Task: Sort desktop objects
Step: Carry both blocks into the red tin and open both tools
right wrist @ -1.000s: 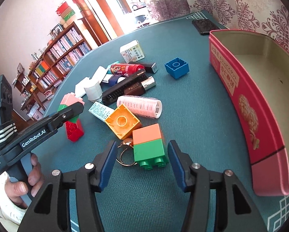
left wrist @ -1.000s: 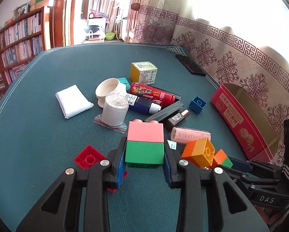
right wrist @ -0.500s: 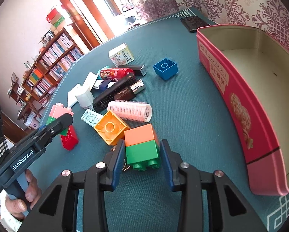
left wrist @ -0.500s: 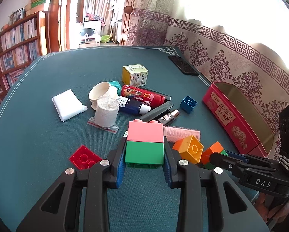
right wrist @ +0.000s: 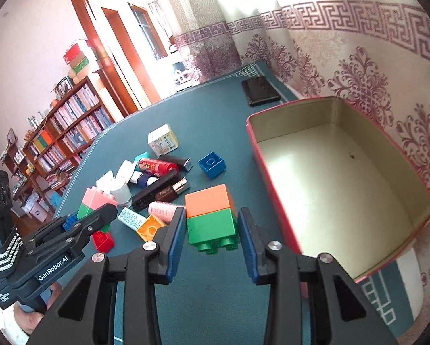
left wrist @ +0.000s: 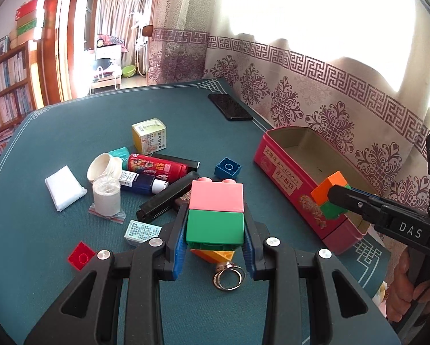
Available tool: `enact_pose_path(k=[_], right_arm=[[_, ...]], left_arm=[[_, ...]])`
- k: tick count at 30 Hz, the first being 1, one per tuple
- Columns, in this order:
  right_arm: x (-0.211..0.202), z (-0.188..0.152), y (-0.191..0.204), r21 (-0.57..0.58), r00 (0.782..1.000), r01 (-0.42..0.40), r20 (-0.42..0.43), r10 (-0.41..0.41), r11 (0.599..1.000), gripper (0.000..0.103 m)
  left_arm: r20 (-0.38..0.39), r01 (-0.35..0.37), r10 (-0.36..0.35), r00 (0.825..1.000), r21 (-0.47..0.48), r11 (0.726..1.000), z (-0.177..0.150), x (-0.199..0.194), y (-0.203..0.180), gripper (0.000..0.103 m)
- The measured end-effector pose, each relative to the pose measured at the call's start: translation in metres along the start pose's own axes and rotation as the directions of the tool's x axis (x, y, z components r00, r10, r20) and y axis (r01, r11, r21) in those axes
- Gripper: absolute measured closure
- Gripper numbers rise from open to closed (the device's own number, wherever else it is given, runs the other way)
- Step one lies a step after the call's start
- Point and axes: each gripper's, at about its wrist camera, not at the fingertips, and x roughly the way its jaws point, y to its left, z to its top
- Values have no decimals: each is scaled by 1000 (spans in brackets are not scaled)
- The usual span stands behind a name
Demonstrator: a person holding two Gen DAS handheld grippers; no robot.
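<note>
My left gripper [left wrist: 215, 230] is shut on a pink-over-green brick stack [left wrist: 215, 218], held above the teal table. My right gripper [right wrist: 210, 230] is shut on an orange-over-green brick stack [right wrist: 210, 215], its studs pointing down, held clear of the table beside the red tin [right wrist: 344, 195]. The tin is open and nothing lies in it. From the left wrist view, the right gripper [left wrist: 334, 198] and its brick hang at the near corner of the tin [left wrist: 289, 172]. The right wrist view shows the left gripper [right wrist: 80, 224] low at the left.
Under the left gripper lie a yellow brick [left wrist: 215, 254] and a key ring [left wrist: 228, 279]. A red brick [left wrist: 81, 258], blue brick [left wrist: 228, 168], white roll [left wrist: 105, 198], red tube [left wrist: 157, 166], yellow box [left wrist: 149, 136] and black phone [left wrist: 229, 110] are scattered on the table.
The right gripper closed on the orange-and-green brick and lifted it off the table toward the tin. The left gripper rose with its pink-and-green brick, showing the key ring below.
</note>
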Motion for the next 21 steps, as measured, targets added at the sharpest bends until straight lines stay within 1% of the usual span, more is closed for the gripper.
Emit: enact_pose_path(k=[3, 6, 11, 16, 21], right_arm=[[-15, 6, -18, 3, 996, 79, 48, -79, 997, 63], [-24, 9, -37, 18, 986, 149, 68, -150, 989, 63], [-30, 8, -69, 54, 973, 215, 72, -219, 975, 63], [-34, 3, -88, 81, 956, 273, 91, -280, 959, 63], [-32, 2, -106, 124, 939, 327, 74, -337, 937, 62]], left_arm=[[1, 37, -37, 999, 28, 999, 7, 3, -20, 68], [-7, 80, -80, 997, 55, 995, 15, 8, -41, 68], [-21, 143, -142, 990, 103, 984, 23, 18, -77, 68], [-34, 203, -200, 979, 137, 970, 34, 31, -115, 68], [-50, 250, -245, 968, 151, 956, 42, 52, -145, 68]])
